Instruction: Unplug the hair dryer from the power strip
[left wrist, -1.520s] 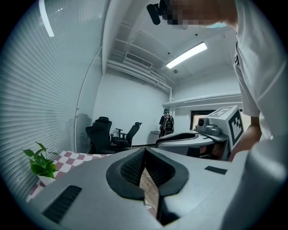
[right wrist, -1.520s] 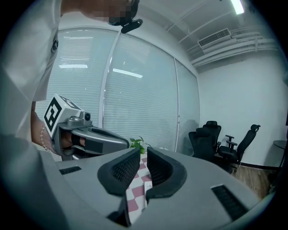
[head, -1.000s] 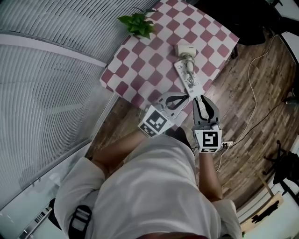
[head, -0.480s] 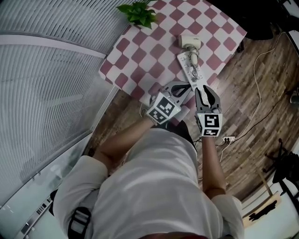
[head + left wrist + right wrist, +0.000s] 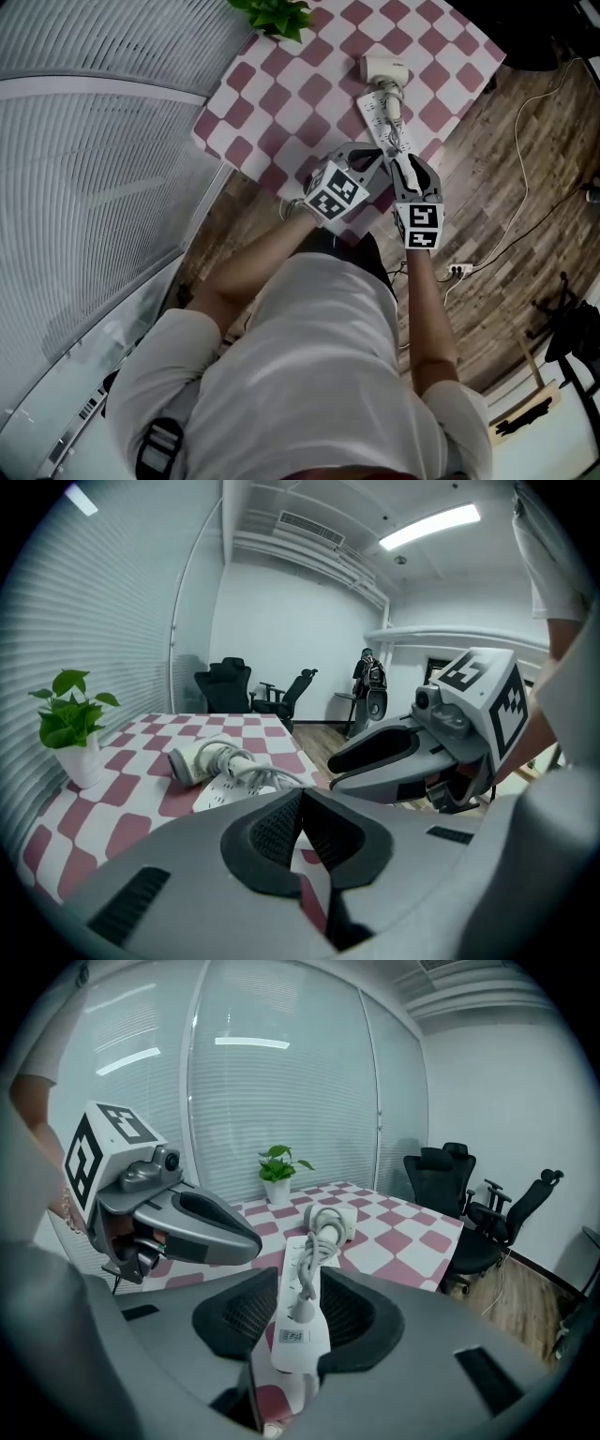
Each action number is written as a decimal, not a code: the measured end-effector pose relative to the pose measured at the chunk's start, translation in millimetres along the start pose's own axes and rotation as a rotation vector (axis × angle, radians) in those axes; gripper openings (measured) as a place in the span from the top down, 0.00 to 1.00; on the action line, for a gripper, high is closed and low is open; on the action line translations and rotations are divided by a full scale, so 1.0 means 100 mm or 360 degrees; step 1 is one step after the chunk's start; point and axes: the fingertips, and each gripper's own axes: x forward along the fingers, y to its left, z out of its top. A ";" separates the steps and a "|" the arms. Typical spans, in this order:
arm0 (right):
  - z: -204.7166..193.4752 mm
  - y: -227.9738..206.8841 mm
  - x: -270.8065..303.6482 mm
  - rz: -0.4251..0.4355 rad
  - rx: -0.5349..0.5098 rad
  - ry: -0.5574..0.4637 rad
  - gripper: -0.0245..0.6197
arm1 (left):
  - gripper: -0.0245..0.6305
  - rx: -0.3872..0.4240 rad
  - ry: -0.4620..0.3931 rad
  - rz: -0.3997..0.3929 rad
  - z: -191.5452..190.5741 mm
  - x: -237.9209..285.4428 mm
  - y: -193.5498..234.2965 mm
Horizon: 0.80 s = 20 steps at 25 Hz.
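Your left gripper (image 5: pixel 300 797): pads pressed together at the tips, nothing between them. Your right gripper (image 5: pixel 300 1299): jaws wide apart, straddling the near end of the power strip (image 5: pixel 291 1265) — whether the pads touch its sides, you can't tell. A white plug (image 5: pixel 302 1311) stands in the strip between those jaws. Its cord loops back along the strip to the hair dryer (image 5: pixel 330 1222), which lies at the strip's far end on the checked table (image 5: pixel 281 103).

Head view: both grippers' tips overlap the strip's near end — sockets too small to read. Left gripper view: its own body hides the strip's near part. Potted plant (image 5: pixel 277 14) is cut off by the top edge.
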 end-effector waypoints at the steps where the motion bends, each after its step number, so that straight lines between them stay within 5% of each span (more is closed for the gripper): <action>1: -0.02 0.00 0.04 0.0007 0.0001 0.0007 0.75 | 0.92 0.0000 0.0014 0.0004 -0.03 0.04 0.03; 20: -0.39 -0.11 0.57 0.0051 -0.0005 0.0132 0.74 | 0.92 0.0092 0.0254 0.0005 -0.50 0.63 0.31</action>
